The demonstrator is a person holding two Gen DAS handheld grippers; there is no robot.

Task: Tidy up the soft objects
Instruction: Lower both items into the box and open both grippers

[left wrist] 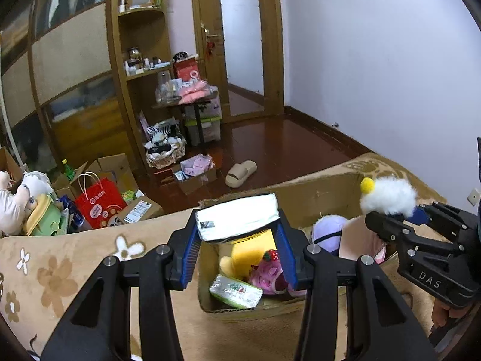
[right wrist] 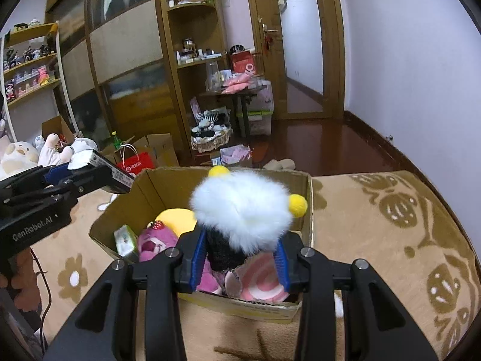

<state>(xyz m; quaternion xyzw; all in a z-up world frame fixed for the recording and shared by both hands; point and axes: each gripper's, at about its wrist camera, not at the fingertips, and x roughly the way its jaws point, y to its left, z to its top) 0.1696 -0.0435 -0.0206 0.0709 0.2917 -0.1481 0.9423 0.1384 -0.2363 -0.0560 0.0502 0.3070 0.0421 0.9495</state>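
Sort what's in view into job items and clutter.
Job: cardboard box, white fluffy toy in right gripper, white pack in left gripper, pink plush.
Clutter: red bag, slipper, green bottle.

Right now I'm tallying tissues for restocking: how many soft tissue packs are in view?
2. A white and silver tissue pack is held between the left gripper fingers above the brown cardboard box; a green tissue pack lies inside it. Toys may hide more.
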